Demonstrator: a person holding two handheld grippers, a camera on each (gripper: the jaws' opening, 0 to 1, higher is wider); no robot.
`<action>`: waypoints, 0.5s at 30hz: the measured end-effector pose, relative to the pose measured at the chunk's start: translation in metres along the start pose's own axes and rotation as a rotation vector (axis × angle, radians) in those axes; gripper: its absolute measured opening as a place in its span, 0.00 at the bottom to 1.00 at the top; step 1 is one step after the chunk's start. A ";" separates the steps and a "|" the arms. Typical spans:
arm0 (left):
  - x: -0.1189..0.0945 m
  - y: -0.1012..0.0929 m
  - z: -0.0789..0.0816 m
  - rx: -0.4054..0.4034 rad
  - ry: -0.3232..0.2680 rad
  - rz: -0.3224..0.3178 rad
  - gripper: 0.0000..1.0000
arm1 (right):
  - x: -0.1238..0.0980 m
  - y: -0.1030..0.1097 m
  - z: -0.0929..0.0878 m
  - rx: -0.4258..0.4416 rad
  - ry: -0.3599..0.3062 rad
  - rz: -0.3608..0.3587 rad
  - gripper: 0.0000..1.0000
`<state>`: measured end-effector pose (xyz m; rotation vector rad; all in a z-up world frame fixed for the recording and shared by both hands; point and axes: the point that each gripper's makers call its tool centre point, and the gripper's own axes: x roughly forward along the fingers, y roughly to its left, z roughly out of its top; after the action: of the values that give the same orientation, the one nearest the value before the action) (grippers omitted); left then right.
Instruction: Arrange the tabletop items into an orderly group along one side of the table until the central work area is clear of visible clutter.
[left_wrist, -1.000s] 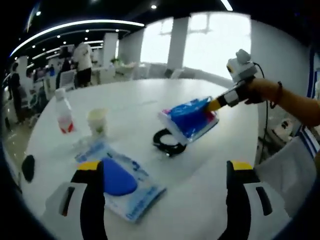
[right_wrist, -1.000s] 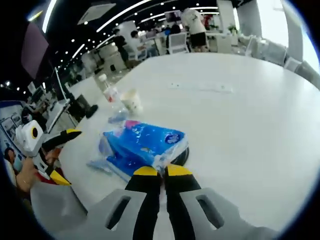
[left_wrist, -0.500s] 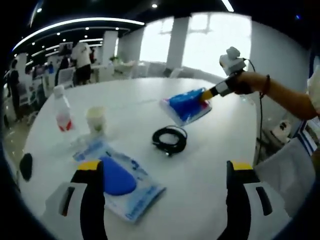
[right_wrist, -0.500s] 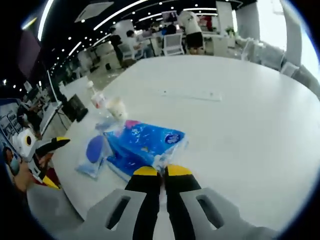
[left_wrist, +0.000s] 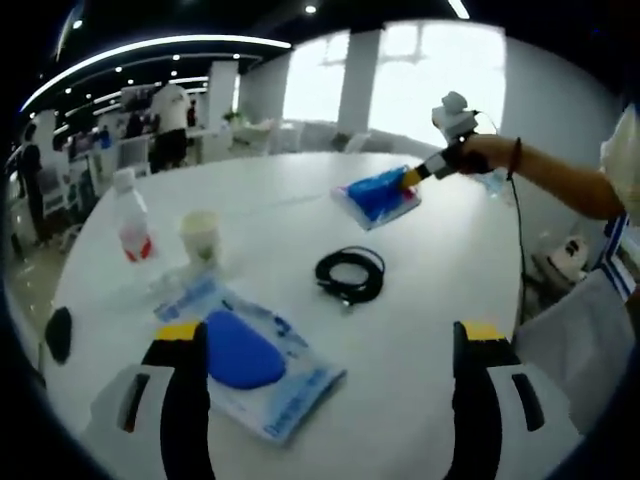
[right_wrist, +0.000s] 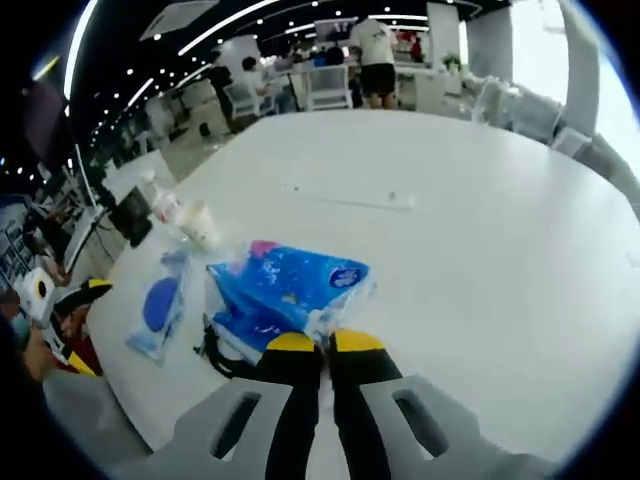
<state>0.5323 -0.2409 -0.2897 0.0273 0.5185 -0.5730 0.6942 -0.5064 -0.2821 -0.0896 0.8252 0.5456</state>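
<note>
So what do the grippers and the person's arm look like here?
Both grippers, left gripper and right gripper, have black jaws with yellow tips on grey bodies. A black cable hangs from the right one. The arm wears a dark wristband.

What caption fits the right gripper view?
Right gripper holds a blue tissue pack above the white table.

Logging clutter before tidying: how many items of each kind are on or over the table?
Blue tissue pack, held up: 1
Flat blue packet: 1
Black cable coil: 1
Paper cup: 1
Plastic bottle: 1
Total: 5
</note>
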 end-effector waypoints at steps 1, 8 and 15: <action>0.000 0.001 0.000 -0.001 0.000 0.004 0.99 | 0.001 -0.006 0.000 0.008 0.004 -0.005 0.03; 0.000 0.005 -0.002 -0.003 0.002 0.009 0.99 | 0.013 -0.030 0.005 0.031 0.017 -0.002 0.03; 0.000 0.005 0.001 -0.003 -0.011 0.012 0.99 | 0.029 -0.049 0.007 0.086 0.024 0.022 0.03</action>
<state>0.5358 -0.2366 -0.2897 0.0245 0.5087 -0.5604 0.7390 -0.5342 -0.3052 -0.0081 0.8733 0.5302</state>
